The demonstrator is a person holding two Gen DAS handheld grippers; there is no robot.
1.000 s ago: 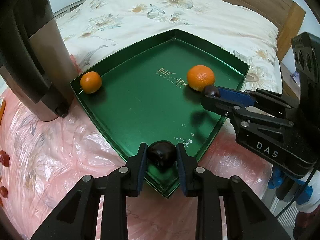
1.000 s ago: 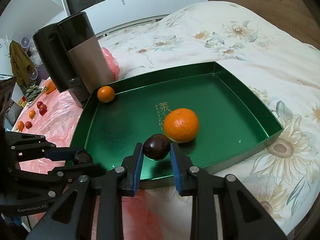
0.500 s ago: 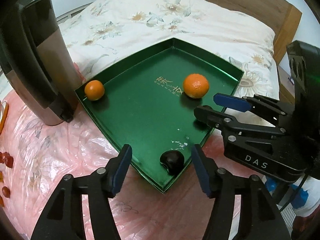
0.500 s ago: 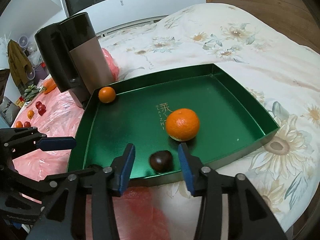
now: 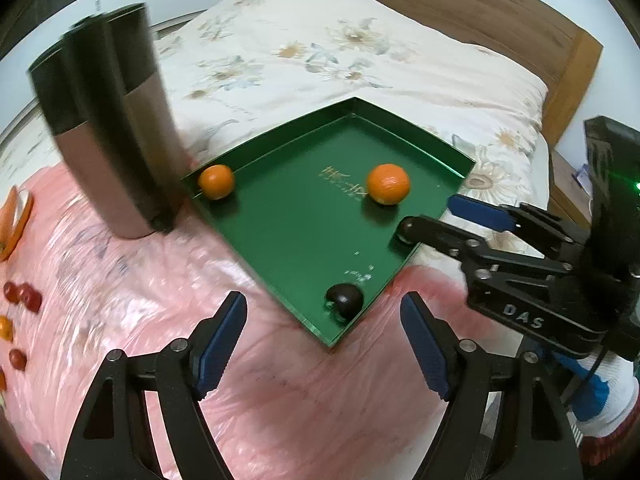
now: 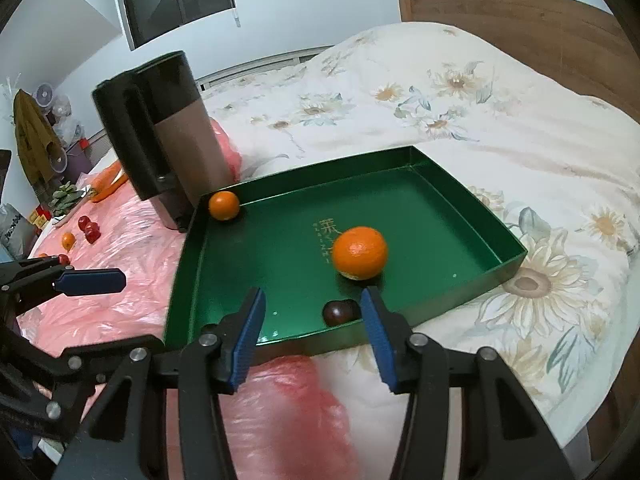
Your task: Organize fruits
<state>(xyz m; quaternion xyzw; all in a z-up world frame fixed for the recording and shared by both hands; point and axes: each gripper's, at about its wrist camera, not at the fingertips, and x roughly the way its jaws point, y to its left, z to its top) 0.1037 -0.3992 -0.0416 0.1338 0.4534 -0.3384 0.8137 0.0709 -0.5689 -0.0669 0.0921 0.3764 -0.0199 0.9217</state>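
Observation:
A green tray (image 5: 280, 240) lies on the bed with a small orange (image 5: 216, 181) in its left corner and a larger orange (image 5: 388, 183) near the middle. One dark round fruit (image 5: 345, 298) rests free in the tray's near corner, just beyond my left gripper (image 5: 322, 312), whose jaws are opening with nothing between the pads. In the right wrist view a second dark fruit (image 6: 340, 312) sits by the near wall of the tray (image 6: 460, 216), in front of the larger orange (image 6: 360, 253). My right gripper (image 6: 312, 300) stands back from it, jaws opening, not touching it.
A tall dark jug-like appliance (image 6: 168, 132) stands against the tray's left corner. Pink plastic sheeting (image 5: 120, 300) covers the near surface, with small red fruits (image 6: 89, 229), a small orange (image 6: 68, 240) and a carrot (image 6: 107, 184) further left. A floral quilt (image 6: 480, 120) and a wooden headboard (image 5: 460, 20) lie beyond.
Both grippers were shut on dark fruits over the tray; they have let them go, spread their jaws, and drawn back and upward. Each fruit now lies in the tray.

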